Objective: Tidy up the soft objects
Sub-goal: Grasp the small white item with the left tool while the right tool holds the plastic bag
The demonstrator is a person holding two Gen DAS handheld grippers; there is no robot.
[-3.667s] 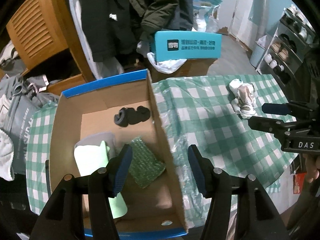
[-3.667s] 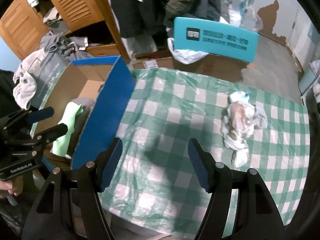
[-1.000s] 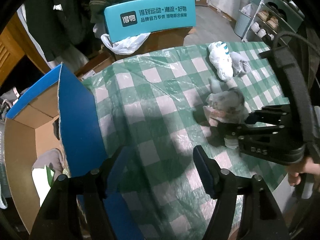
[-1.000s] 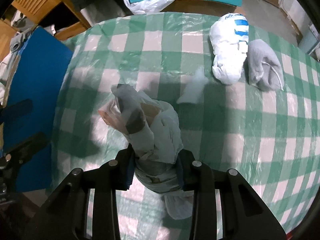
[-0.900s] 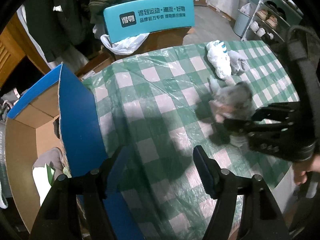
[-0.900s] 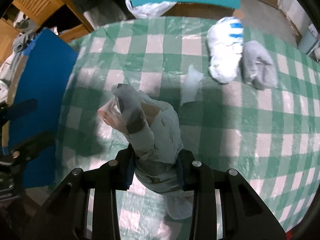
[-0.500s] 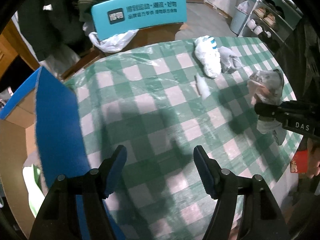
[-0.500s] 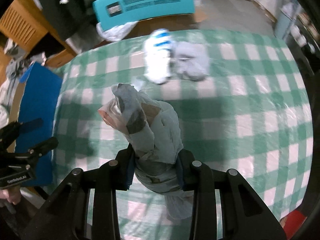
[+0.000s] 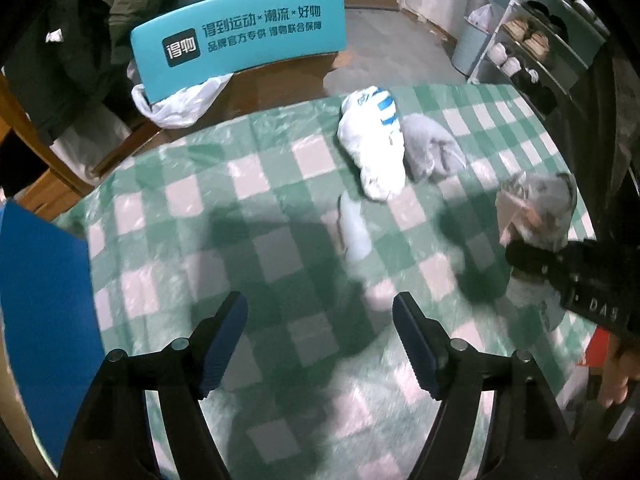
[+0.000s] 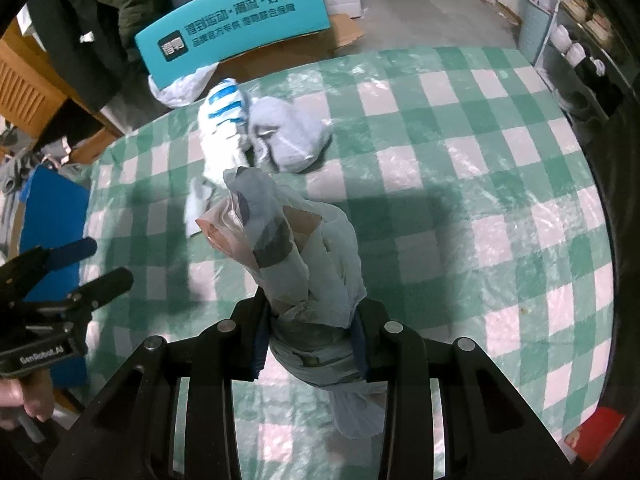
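Observation:
My right gripper (image 10: 310, 346) is shut on a bagged bundle of soft cloth (image 10: 296, 248) and holds it above the green checked table (image 10: 460, 200). The bundle also shows at the right of the left wrist view (image 9: 536, 208). My left gripper (image 9: 320, 340) is open and empty over the table. It also shows at the left of the right wrist view (image 10: 86, 264). A white sock with blue stripes (image 9: 372, 148), a grey sock (image 9: 432, 152) and a small pale piece (image 9: 354, 228) lie on the table.
The blue wall of the cardboard box (image 9: 40, 320) stands at the table's left edge. A teal chair back with white lettering (image 9: 240, 48) and a white plastic bag (image 9: 180, 100) are behind the table. Shoe shelves (image 9: 540, 48) stand at the far right.
My right gripper closed on the bagged bundle, lifted it off the table and has carried it to the right. My left gripper has swung from over the box to over the table.

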